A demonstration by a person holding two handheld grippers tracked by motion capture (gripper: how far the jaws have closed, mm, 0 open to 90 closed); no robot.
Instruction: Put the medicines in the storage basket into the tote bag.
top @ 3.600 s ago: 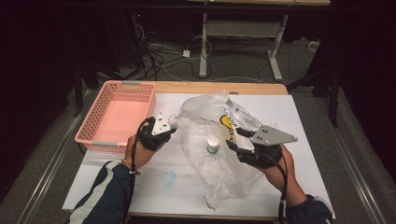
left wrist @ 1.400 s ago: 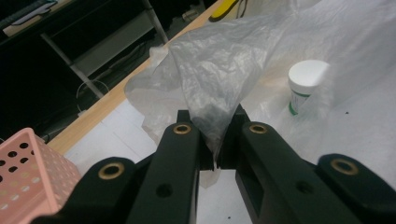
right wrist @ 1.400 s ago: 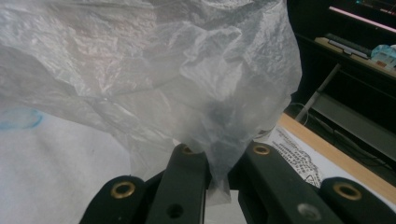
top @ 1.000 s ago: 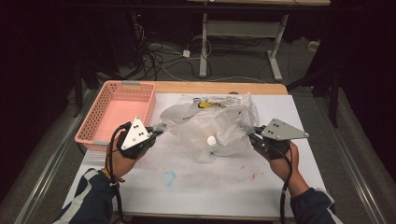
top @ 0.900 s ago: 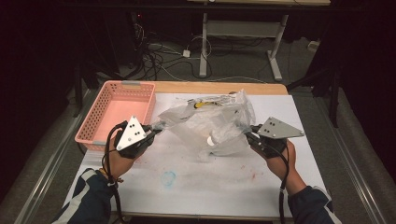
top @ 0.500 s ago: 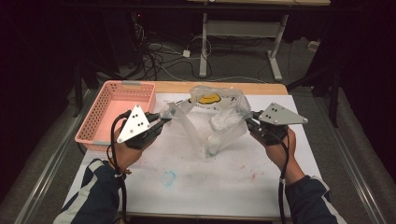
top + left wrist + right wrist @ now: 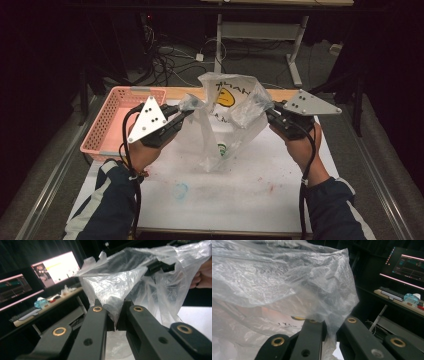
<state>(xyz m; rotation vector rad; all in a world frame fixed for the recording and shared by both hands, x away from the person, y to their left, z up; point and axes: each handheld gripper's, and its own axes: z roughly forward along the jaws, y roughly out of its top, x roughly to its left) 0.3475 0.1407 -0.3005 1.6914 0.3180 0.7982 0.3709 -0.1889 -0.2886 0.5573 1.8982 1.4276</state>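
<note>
- A clear plastic bag [image 7: 225, 107] is held stretched between two claws, above the white table [image 7: 260, 185].
- The left gripper [image 7: 186, 114] is clamped on the bag's left edge.
- The right gripper [image 7: 267, 111] is pinched on its right edge.
- A small container [image 7: 221, 149] is seen inside, hanging below both.

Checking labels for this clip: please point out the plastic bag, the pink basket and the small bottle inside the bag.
plastic bag [image 7: 226, 95], high view, on the yellow print on its upper wall
pink basket [image 7: 102, 131], high view, on its left wall
small bottle [image 7: 222, 149], high view, on its cap, seen through the bag
</note>
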